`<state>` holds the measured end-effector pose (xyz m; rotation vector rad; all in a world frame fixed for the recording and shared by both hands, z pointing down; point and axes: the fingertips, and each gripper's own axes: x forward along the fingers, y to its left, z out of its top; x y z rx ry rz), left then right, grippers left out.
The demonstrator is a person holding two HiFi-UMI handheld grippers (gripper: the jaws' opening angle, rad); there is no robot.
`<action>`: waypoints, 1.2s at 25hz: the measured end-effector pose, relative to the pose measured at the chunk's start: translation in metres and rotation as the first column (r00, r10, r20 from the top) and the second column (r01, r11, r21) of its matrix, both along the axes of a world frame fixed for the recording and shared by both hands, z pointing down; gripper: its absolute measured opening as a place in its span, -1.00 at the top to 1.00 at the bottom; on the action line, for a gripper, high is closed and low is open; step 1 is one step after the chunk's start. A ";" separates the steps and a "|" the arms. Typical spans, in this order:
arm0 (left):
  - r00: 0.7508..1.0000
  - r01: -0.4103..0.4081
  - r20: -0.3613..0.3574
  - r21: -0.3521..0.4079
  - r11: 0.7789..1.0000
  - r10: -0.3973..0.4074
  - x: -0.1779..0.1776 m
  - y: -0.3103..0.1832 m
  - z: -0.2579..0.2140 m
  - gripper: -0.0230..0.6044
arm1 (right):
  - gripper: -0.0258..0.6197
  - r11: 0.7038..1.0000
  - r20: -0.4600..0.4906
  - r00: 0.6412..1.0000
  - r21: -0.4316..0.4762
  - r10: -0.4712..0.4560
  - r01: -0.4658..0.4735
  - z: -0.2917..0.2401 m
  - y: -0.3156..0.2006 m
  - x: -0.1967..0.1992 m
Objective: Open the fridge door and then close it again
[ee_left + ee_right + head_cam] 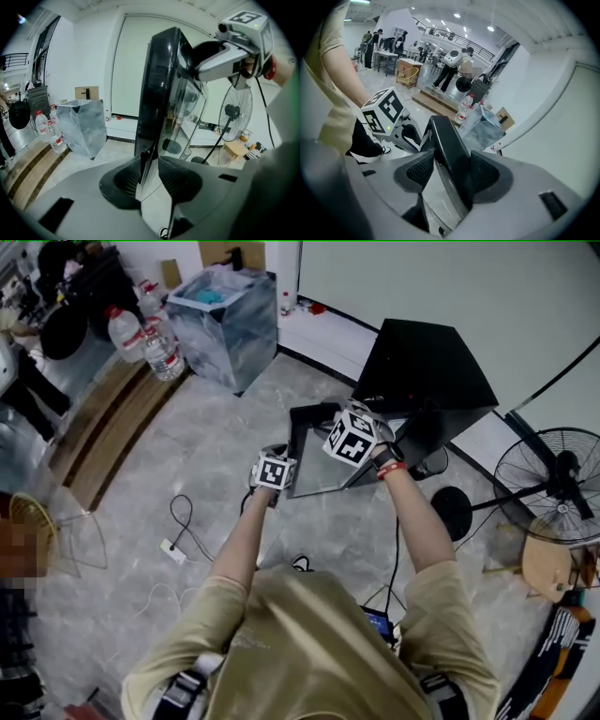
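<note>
Writing: black-and-white square markers are showing on the left cube (pixel 274 472) and the right cube (pixel 350 437). The red labels on the water bottles (pixel 141 334) are too small to read.
Fridge: a small black fridge (pixel 427 362) is standing on the marble floor (pixel 187 474), its back close to the white wall (pixel 450 277).
Fridge door: the glass fridge door (pixel 319 465) is standing open, swung out from the cabinet towards the person. Both grippers are meeting it at its edge.
Left gripper: the left gripper (pixel 148 173) is gripping the door's thin outer edge. Its jaws are standing partly apart and its pads are pressing on either face of the door (pixel 157 93).
Right gripper: the right gripper (pixel 450 173) is straddling the door's thick black frame (pixel 450 145) with its jaws spread wide. The frame is lying close between the pads, and no squeeze is showing.
Spacing: the two grippers are working near each other on the door, the right one higher up it in the left gripper view.
Edges: the door's free edge is pointing out over bare floor.
Room on the left: open floor is running out to a power strip (pixel 172 549), a wooden step (pixel 103 427) and a marble-patterned bin (pixel 230 324), all well apart from the door.
Room on the right: a standing fan (pixel 553 484) is crowding the fridge's side, with its base near the cabinet. A wooden stool (pixel 548 563) is sitting just beyond it.
</note>
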<state>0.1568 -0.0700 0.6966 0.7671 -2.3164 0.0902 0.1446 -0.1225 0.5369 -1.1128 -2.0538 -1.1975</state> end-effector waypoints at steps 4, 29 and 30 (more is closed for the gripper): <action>0.999 0.021 0.048 0.057 0.998 -0.024 -0.001 0.015 -0.027 0.54 | 0.15 0.987 0.004 0.995 -0.129 0.100 -0.099 -0.014 0.002 0.001; 0.899 0.091 0.397 0.241 0.966 -0.184 0.037 0.101 -0.195 0.75 | 0.63 0.454 -0.153 0.808 -0.761 0.569 -0.464 -0.062 0.010 0.052; 0.895 0.093 0.405 0.242 0.966 -0.187 0.039 0.104 -0.198 0.76 | 0.67 0.443 -0.159 0.804 -0.765 0.572 -0.467 -0.062 0.012 0.053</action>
